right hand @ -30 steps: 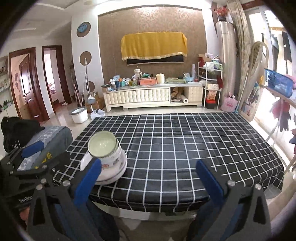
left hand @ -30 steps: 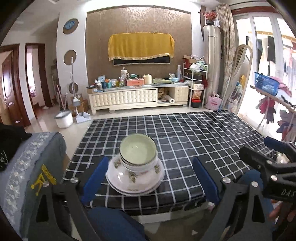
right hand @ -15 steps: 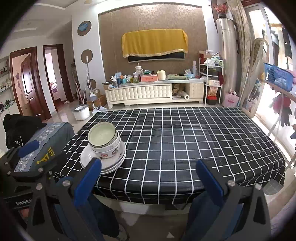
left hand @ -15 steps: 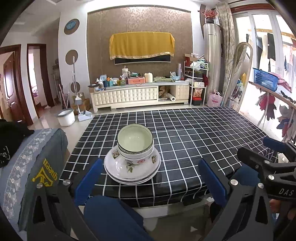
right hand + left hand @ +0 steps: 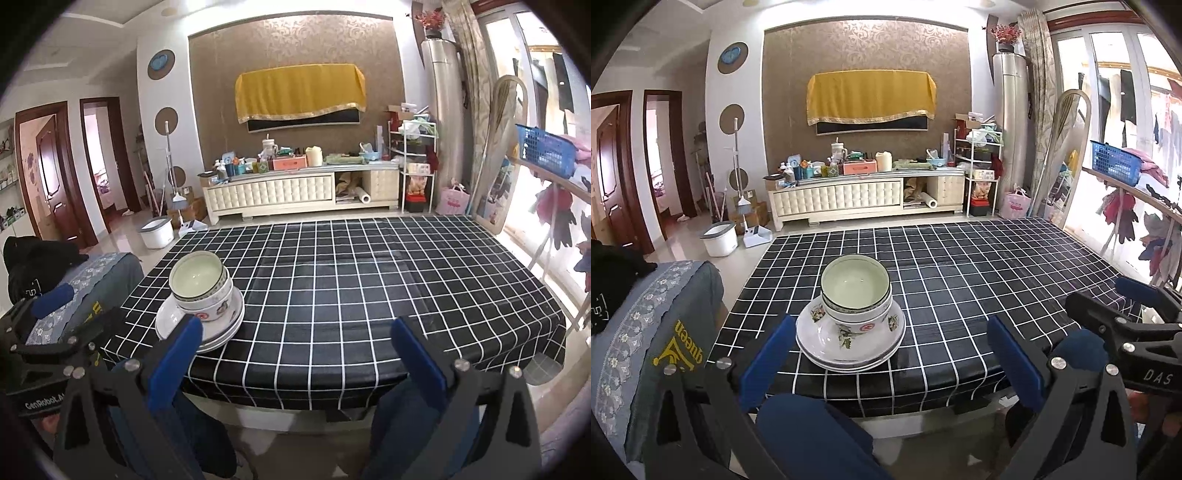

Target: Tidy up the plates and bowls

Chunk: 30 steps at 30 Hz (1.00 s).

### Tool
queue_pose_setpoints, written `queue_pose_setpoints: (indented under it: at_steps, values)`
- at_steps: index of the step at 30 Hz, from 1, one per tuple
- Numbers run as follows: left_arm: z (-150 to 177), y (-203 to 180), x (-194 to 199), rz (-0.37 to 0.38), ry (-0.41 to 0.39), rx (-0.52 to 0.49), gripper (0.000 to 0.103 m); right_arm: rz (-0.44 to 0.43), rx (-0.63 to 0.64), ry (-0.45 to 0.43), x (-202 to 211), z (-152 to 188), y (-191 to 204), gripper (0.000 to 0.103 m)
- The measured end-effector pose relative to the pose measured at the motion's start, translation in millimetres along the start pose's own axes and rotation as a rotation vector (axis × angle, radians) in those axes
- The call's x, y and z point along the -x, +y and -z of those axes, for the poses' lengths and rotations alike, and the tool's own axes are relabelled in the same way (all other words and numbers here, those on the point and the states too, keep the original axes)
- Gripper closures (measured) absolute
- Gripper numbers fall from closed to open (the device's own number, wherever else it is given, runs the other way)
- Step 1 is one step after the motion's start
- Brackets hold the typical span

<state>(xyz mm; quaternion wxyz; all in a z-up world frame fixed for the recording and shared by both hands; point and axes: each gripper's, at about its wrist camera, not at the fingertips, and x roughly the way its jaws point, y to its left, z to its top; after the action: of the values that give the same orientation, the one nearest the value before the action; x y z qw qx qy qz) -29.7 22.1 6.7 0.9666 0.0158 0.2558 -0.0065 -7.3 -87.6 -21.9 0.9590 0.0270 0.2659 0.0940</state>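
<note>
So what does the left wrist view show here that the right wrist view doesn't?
Only the left wrist view shows the right claw from the side, and the plate's floral pattern head-on between the left claw's open fingers. Only the right wrist view shows the left claw at its left edge and the table's bare right half between the right claw's open fingers. Both show the bowls stacked on plates, near the table's front left, untouched.

Readable text — "DAS" on the right gripper [image 5: 1156, 376], lower right; "GenRobot.A", possibly cut off, on the left gripper [image 5: 44, 400], lower left; "queen", yellow, inverted, on the grey cloth [image 5: 679, 343].
</note>
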Motion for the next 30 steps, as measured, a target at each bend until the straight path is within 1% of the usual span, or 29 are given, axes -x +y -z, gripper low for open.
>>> queue_pose_setpoints:
  at_steps: [13, 16, 25, 30]
  values:
    - [1.1, -2.2, 3.2, -0.003, 0.012, 0.003, 0.001, -0.006, -0.004, 0.005, 4.0, -1.9, -0.5, 0.0]
    - [1.2, -1.2, 3.4, 0.005, 0.021, 0.018, 0.001, -0.009, -0.006, 0.009, 5.0, -2.2, -1.0, 0.0]
    - [1.5, 2.6, 0.0, -0.006, 0.058, 0.045, 0.001, -0.004, -0.006, 0.014, 3.4, -4.4, -0.9, 0.0]
    - [1.0, 5.8, 2.9, 0.008, 0.039, 0.061, 0.001, 0.001, -0.007, 0.022, 1.0, -2.9, -1.0, 0.0]
